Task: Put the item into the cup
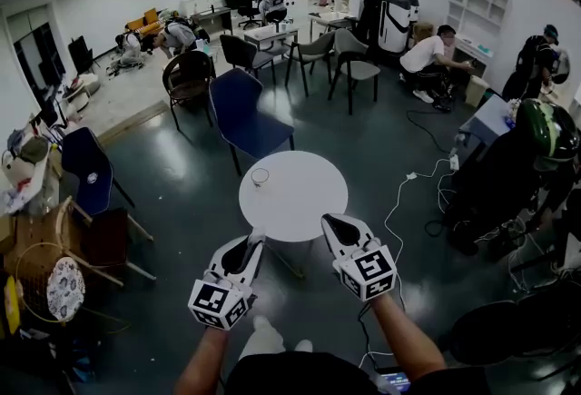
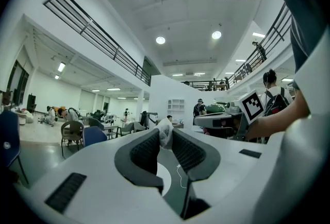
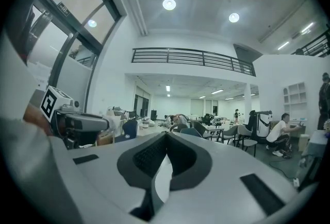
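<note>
Direction is deciding the coming move: the clear cup point(image 1: 260, 176) is standing on the far-left part of the round white table point(image 1: 309, 202). It is lying straight ahead of our left gripper point(image 1: 255, 242), and clearly nearer to it than to our right gripper point(image 1: 330, 222). We are holding the left gripper level at the table's near edge, with its jaws clamping a small crumpled white item point(image 2: 165, 129) that is poking out past the tips. Our right gripper is hovering just beside it, over the near edge too, with its jaws pressed together and nothing between them. We are judging that the left gripper is the one to go forward over the table, until the item is hanging above the cup's mouth.
</note>
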{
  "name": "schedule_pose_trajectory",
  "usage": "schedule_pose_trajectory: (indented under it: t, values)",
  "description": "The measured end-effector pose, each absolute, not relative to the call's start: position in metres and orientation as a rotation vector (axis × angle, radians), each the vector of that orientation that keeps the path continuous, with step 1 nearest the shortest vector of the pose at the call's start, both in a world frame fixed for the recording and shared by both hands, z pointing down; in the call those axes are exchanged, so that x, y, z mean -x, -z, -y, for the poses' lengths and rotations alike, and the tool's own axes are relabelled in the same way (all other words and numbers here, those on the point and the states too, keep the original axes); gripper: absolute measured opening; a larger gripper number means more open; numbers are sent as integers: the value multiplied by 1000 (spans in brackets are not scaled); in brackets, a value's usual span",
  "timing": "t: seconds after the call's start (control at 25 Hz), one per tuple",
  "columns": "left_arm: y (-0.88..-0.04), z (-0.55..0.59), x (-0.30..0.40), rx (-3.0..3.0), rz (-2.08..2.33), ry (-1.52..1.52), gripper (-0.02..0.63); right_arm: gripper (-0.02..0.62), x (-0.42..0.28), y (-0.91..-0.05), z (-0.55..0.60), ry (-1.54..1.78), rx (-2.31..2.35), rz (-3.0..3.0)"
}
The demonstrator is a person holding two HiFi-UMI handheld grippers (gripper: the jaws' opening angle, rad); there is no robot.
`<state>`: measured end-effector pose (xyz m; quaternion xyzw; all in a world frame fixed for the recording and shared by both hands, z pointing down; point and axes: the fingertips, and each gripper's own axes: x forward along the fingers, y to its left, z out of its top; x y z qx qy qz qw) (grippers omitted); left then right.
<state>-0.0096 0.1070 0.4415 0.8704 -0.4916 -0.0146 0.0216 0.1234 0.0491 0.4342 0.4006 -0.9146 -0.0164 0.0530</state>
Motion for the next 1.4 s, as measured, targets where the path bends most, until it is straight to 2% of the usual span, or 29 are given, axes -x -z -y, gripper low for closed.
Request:
schedule_pose_trajectory:
  t: [0.56,1.4]
  values:
    - [-442,-58,21,-2701,1516,25,86,17,-113,-435,2,51,-1224,2782]
    - [-430,81,40,-2740,1497,61,86,17,-78,-429,129,-4,-1190,2868]
